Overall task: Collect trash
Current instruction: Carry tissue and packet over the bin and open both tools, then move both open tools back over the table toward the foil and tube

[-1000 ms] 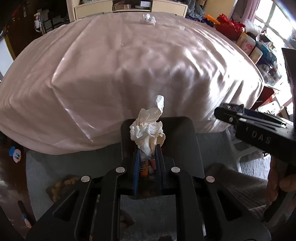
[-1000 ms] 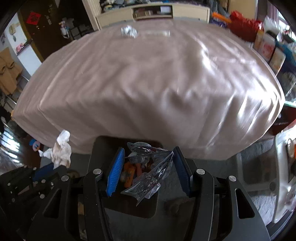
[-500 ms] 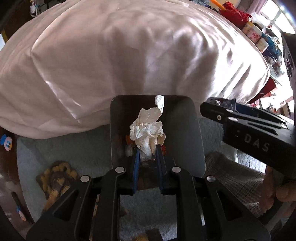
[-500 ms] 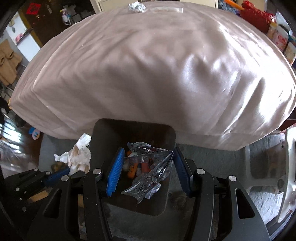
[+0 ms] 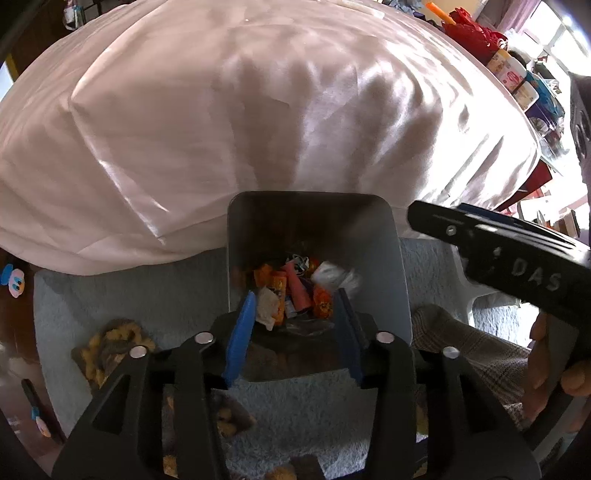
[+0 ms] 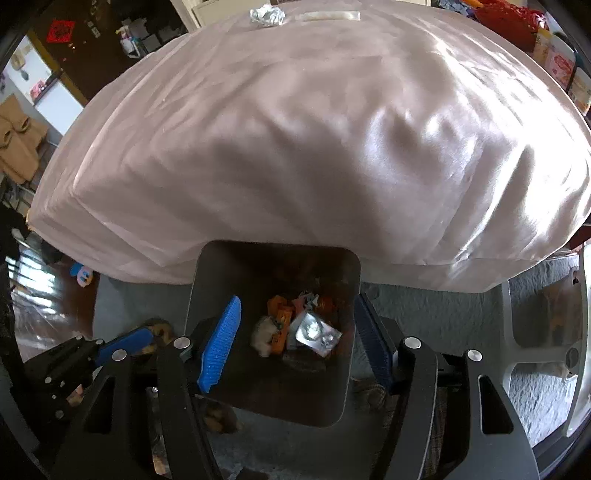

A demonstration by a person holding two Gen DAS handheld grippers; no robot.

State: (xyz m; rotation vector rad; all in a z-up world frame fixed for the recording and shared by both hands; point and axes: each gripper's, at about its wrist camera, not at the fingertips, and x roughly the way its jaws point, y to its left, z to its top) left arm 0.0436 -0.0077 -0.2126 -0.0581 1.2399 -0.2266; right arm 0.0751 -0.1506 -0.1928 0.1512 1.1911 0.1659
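Both claws sit above the dark bin [image 5: 400,280], pointing steeply down into it. The bin stands on a light blue rug [image 5: 122,295], right against the edge of a desk draped in a shiny pink cloth [image 5: 258,110].

Left claw [image 5: 295,325]: jaws have just been opening, now parted with nothing between the blue pads [image 5: 240,328]. The crumpled tissue [image 5: 266,307] lies loose in the bin among orange and pink wrappers [image 5: 291,291].

Right claw [image 6: 299,343]: jaws also just opened wider, nothing pinched. The clear plastic blister pack [image 6: 317,332] lies in the bin on top of the other trash, just beside the orange wrappers and the tissue.

In the left wrist view the right claw's black body comes in from the right, with a hand [image 5: 554,365] gripping its handle. In the right wrist view the left claw's fingers show at lower left, next to the bin wall.

More trash on the desk at the far edge: 1 crumpled foil ball [image 6: 267,15] and 1 flat white strip [image 6: 328,15] just beside it, both well apart from the bin.

On the floor: a yellow-brown thing [image 5: 110,347] on the rug left of the bin; can't tell what it is. A cartoon duck toy [image 6: 82,274] lies near the desk corner.
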